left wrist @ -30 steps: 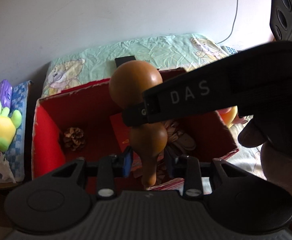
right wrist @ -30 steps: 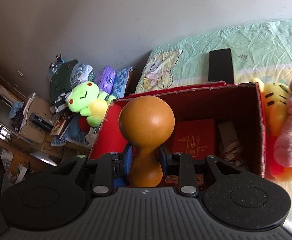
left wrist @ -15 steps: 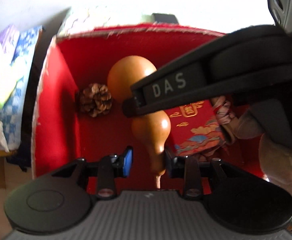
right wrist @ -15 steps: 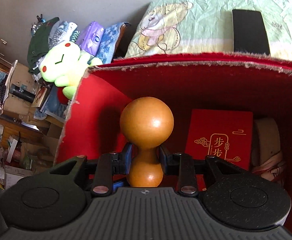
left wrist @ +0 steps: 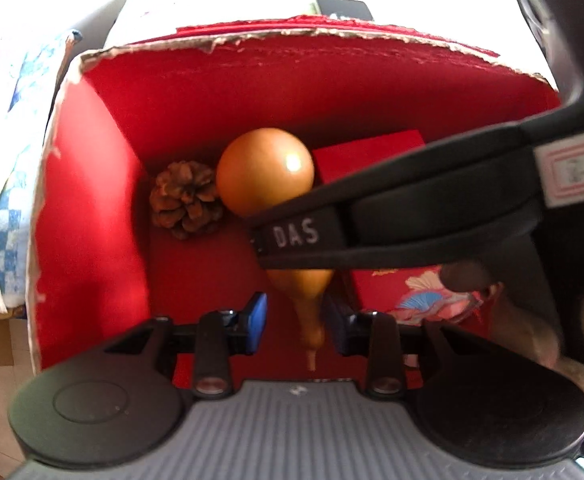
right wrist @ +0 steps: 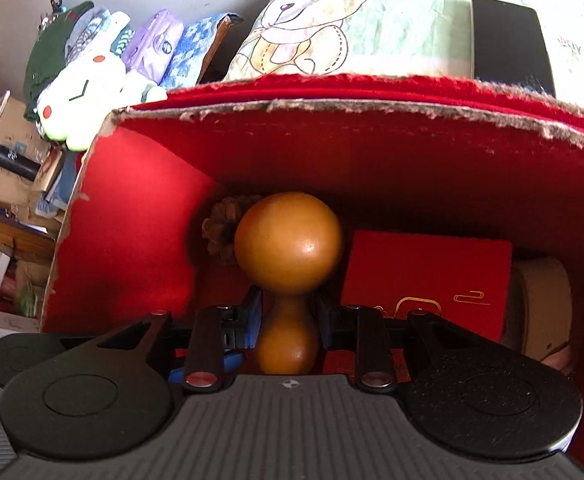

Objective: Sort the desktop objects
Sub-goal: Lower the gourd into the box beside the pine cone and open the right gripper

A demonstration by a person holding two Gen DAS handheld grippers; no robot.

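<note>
Inside the red box [left wrist: 91,200], starting at its left wall, a pine cone [left wrist: 185,204] is sitting on the floor near the back left corner, already sorted in. Just beside it, the wooden gourd [left wrist: 265,172] is hanging over the box floor, big bulb toward the back wall, thin stem pointing at the near edge. Whether the bulb is touching the pine cone or the floor, I cannot tell.

The left gripper [left wrist: 296,324] is waiting at the near edge with its jaws apart; the gourd's stem is passing between the blue pads [left wrist: 257,320], a clear gap on the left side, so it is gripping nothing. The right gripper [right wrist: 287,316] is doing the carrying: its jaws are pressing on the gourd's narrow waist, and its black body is crossing above the gourd in the left wrist view.

Moving right, a red booklet [right wrist: 424,276] with gold print is lying flat on the floor, and a pale round object [right wrist: 540,300] is tucked against the right wall.

So several things are looking done, and the gourd is looking close to done; what is left for it is setting down and letting go. Outside the box, a green plush toy [right wrist: 79,100] and a black phone [right wrist: 508,40] on the bear-print cloth may be waiting their turn.
</note>
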